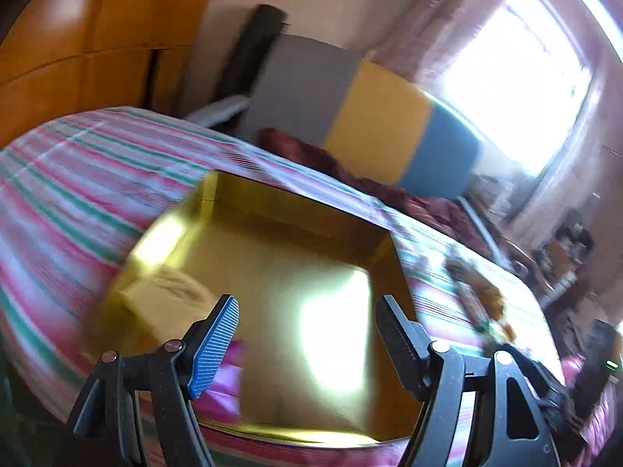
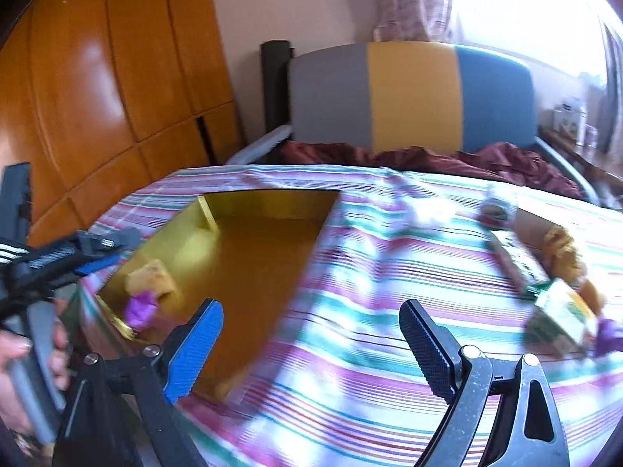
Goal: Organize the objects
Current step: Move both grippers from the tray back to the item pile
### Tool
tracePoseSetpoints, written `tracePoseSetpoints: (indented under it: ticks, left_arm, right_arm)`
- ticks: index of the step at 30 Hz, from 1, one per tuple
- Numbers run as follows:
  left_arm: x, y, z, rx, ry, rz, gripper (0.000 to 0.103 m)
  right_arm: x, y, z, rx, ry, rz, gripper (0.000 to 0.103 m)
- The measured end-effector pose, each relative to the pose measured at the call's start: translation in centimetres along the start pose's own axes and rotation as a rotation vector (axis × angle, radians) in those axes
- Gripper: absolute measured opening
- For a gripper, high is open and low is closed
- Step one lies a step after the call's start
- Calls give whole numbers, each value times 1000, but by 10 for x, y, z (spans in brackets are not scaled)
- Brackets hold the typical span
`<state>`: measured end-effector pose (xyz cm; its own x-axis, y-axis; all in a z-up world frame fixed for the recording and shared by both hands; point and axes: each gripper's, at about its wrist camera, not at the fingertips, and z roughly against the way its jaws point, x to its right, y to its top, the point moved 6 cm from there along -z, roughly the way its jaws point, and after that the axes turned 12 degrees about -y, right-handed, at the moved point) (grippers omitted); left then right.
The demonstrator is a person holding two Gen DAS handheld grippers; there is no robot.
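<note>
Both views are smeared by motion blur, so you can't read much detail. The pile of packets (image 2: 545,272) on the right of the striped bedspread (image 2: 389,311) is too blurred to name item by item; you can make out a small roll (image 2: 498,206), a crumpled white bit (image 2: 424,210) and something purple (image 2: 609,334) cut off at the frame edge. The gold box (image 2: 253,257) lies open on the bed, its near edge hidden behind your tongs in both views. Inside it, a yellowish lump (image 2: 150,276) and a purple piece (image 2: 142,309) sit together in the near-left corner; what they are is unclear. Your left tongs (image 1: 307,334) stand wide apart over the box, nothing between them, touching nothing. Your right tongs (image 2: 311,346) are also spread wide and empty, hanging over the box's right edge and the bedspread. In the right view your left hand (image 2: 23,369) is partly cut off at the left edge. Headboard (image 2: 412,97) and wardrobe (image 2: 109,78) stand behind.
</note>
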<state>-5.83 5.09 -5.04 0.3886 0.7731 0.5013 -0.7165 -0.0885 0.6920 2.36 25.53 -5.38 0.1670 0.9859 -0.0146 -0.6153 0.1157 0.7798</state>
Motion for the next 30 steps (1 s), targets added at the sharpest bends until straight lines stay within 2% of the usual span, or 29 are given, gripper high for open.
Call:
tracePoseSetpoints:
  ticks: [8, 13, 15, 19, 22, 30]
  left_arm:
    - [80, -42, -24, -138, -141, -168, 74]
    - [117, -71, -40, -213, -207, -221, 74]
    - [130, -82, -44, -241, -236, -229, 74]
    - [147, -97, -47, -270, -250, -265, 74]
    - [155, -103, -44, -266, -246, -294, 74]
    - [148, -101, -44, -249, -221, -255, 74]
  right_arm:
    - [116, -33, -18, -69, -202, -115, 93]
    - [186, -31, -22, -54, -340, -189, 93]
    - [207, -28, -27, -58, -362, -215, 94]
    - [228, -32, -47, -110, -352, -240, 94]
    - [219, -36, -52, -122, -309, -232, 93]
    - [148, -36, -32, -74, 22, -151, 93]
